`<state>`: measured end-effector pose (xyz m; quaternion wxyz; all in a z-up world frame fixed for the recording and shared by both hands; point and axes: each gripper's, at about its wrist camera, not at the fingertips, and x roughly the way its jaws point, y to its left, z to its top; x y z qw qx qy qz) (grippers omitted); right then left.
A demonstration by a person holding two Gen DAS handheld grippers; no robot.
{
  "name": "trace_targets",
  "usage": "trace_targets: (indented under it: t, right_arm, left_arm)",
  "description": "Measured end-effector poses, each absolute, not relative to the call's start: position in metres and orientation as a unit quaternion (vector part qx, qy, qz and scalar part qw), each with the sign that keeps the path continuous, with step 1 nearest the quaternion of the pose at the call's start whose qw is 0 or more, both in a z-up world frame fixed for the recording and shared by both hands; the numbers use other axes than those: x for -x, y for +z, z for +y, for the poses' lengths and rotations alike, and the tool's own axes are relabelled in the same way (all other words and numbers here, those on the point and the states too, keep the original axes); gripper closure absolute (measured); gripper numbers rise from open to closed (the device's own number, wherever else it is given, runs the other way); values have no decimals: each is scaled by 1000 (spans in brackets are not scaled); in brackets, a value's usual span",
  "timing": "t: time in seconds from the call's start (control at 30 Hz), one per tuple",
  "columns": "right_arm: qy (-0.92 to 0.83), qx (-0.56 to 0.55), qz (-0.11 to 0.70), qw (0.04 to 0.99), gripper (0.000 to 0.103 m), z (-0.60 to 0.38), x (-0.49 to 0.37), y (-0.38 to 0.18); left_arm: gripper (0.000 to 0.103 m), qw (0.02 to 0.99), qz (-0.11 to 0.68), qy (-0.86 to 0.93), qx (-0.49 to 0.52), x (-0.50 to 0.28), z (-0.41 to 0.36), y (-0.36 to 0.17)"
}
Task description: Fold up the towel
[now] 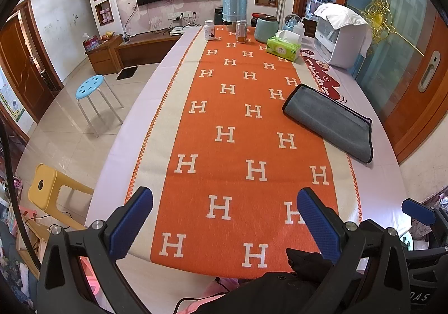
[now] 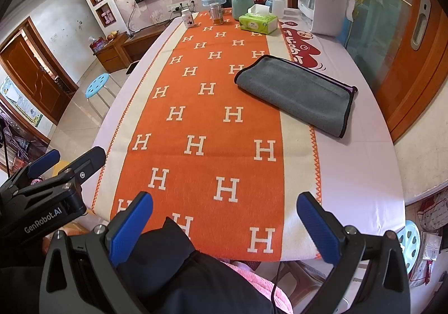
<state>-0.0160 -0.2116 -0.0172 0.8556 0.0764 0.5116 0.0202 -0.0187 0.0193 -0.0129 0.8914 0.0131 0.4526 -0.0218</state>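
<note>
From my left wrist view, the left hand-held gripper (image 1: 224, 218) hangs wide open and empty over the near edge of the worktop (image 1: 156, 84). The grey towel (image 1: 330, 122) lies well ahead to the right, already doubled over, partly on the orange H-patterned runner (image 1: 232, 129)

In my right wrist view, the right hand-held gripper (image 2: 224, 224) is equally spread, holding nothing. I'd judge the next fold goes best by pinching both black-trimmed corners at once, keeping edges aligned

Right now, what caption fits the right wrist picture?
Open right gripper above the orange runner; folded grey towel beyond.
</note>
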Motion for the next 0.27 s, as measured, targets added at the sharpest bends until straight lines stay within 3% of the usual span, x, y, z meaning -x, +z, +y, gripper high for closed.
trace_targets:
  t: [0.27]
  right_arm:
    - [20, -77, 512, 855, 0, -212, 16, -17]
  left_arm:
    - [1, 891, 453, -21, -13, 20, 20, -14]
